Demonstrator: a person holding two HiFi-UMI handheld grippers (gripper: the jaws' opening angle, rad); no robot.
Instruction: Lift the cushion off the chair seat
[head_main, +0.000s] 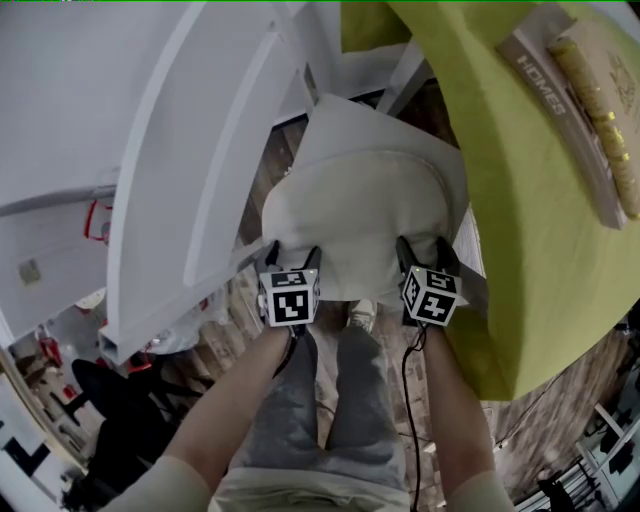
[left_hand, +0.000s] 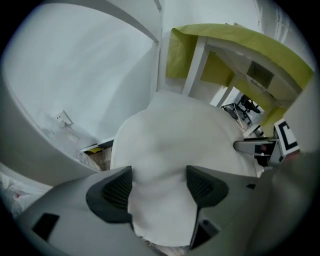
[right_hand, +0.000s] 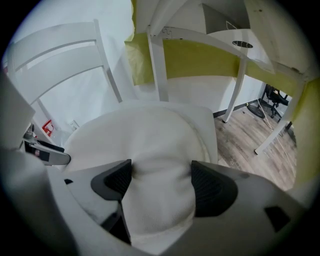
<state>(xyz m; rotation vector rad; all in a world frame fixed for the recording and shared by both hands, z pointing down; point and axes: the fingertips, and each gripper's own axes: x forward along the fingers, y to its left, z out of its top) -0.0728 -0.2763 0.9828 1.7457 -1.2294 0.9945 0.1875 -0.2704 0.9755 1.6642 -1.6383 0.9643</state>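
A cream cushion (head_main: 360, 220) lies on the white chair seat (head_main: 345, 112), whose far corner shows beyond it. Both grippers are at the cushion's near edge. My left gripper (head_main: 292, 255) straddles the left part of that edge; in the left gripper view the cushion (left_hand: 175, 145) fills the gap between the wide-spread jaws of the left gripper (left_hand: 160, 187). My right gripper (head_main: 425, 248) straddles the right part; in the right gripper view the cushion (right_hand: 150, 145) bulges up between the jaws of the right gripper (right_hand: 160, 185), which also stand wide. Neither one clamps it.
The chair's white slatted back (head_main: 200, 150) rises at the left. A table under a yellow-green cloth (head_main: 520, 200) crowds the cushion's right side, with a book (head_main: 570, 110) on top. White table legs (right_hand: 240, 85) stand on wooden floor (right_hand: 250, 135). The person's legs (head_main: 330, 400) are below the grippers.
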